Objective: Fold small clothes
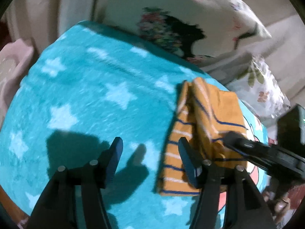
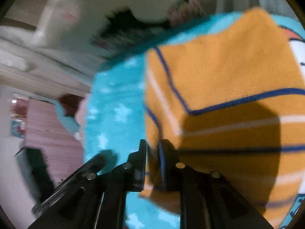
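Orange knit garment with navy and white stripes (image 1: 207, 118) lies partly folded on the right side of a teal fleece blanket with pale stars (image 1: 91, 87), which covers what looks like a bed; floral pillows (image 1: 190, 24) sit at the far edge. The right tool (image 2: 152, 162) has its jaws pressed nearly together on a bunched edge of the cloth — the right wrist view shows orange fabric caught between the pads at the garment's near left corner. The left tool (image 1: 150, 152) stands spread wide, one finger over bare blanket, the other over the garment's left edge, holding nothing.

The main risk, as I judge it, is the thin pinch. Only a small tuck of fabric sits between the right tool's pads, so a quick lift or sideways pull could let it slip out and the layer would flop back unevenly. The garment already carries a loose ridge along its far left side; dragging from one corner alone may twist the stacked layers and undo the fold beneath. The fleece is grippy too — it may cling to the knit and ride up with it. The left tool's nearer finger is close enough to snag the striped edge if it closes carelessly. Both views are motion-blurred, so the exact depth of the grip cannot be told.
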The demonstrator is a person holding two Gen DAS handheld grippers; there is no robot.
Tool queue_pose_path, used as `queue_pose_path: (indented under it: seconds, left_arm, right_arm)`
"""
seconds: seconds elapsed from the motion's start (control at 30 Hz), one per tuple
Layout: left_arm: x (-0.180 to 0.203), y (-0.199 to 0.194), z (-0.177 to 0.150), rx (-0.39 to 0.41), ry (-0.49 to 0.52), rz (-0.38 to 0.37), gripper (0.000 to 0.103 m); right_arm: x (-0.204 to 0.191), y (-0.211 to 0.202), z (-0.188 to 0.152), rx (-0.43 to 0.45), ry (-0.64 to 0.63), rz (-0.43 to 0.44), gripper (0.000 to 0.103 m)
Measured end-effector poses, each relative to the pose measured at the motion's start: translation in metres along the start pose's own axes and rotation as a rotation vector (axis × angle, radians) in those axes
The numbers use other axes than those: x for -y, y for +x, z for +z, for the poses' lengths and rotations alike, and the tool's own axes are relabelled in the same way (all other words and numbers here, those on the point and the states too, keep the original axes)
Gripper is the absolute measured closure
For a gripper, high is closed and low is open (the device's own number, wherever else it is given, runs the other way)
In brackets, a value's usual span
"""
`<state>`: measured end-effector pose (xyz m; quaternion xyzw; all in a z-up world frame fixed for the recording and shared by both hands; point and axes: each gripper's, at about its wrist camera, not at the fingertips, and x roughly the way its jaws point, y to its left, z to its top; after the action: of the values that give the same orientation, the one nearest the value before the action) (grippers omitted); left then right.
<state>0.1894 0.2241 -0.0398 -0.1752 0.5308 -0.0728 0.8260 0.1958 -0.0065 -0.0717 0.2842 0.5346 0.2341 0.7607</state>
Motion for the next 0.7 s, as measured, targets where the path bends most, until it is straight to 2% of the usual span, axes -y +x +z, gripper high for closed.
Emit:
queue_pose_path:
  seconds: [0.1,0.17,0.23,0.33,0.37,0.4,0.43,0.47,0.57,0.7]
  left_arm:
    - [0.024,0.003,0.006,0.005,0.062,-0.014,0.042]
    - [0.042,0.012,0.006,-0.026,0.115,-0.033,0.036]
    - [0.061,0.027,0.003,-0.074,0.17,-0.057,0.036]
    - [0.077,0.049,-0.006,-0.134,0.223,-0.07,0.036]
    - [0.08,0.055,-0.009,-0.153,0.232,-0.078,0.04]
    - [0.083,0.062,-0.011,-0.174,0.242,-0.082,0.05]
    - [0.084,0.069,-0.013,-0.204,0.249,-0.071,0.085]
    - [0.083,0.072,-0.014,-0.219,0.246,-0.072,0.09]
    - [0.074,0.069,-0.008,-0.204,0.211,-0.054,0.09]
    - [0.058,0.067,0.0,-0.198,0.166,-0.048,0.09]
  right_arm:
    - [0.013,-0.055,-0.008,0.115,0.023,0.014,0.069]
    - [0.032,-0.08,-0.012,0.172,0.061,-0.049,0.069]
    - [0.054,-0.084,-0.014,0.171,0.096,-0.147,0.068]
    - [0.078,-0.08,-0.019,0.149,0.156,-0.166,0.067]
    - [0.082,-0.078,-0.02,0.141,0.158,-0.163,0.067]
    - [0.083,-0.075,-0.02,0.129,0.157,-0.156,0.067]
    - [0.082,-0.07,-0.02,0.112,0.156,-0.138,0.067]
    - [0.082,-0.061,-0.019,0.072,0.156,-0.102,0.067]
    - [0.082,-0.038,-0.019,0.018,0.176,-0.057,0.067]
    - [0.077,-0.016,-0.019,0.004,0.176,-0.057,0.067]
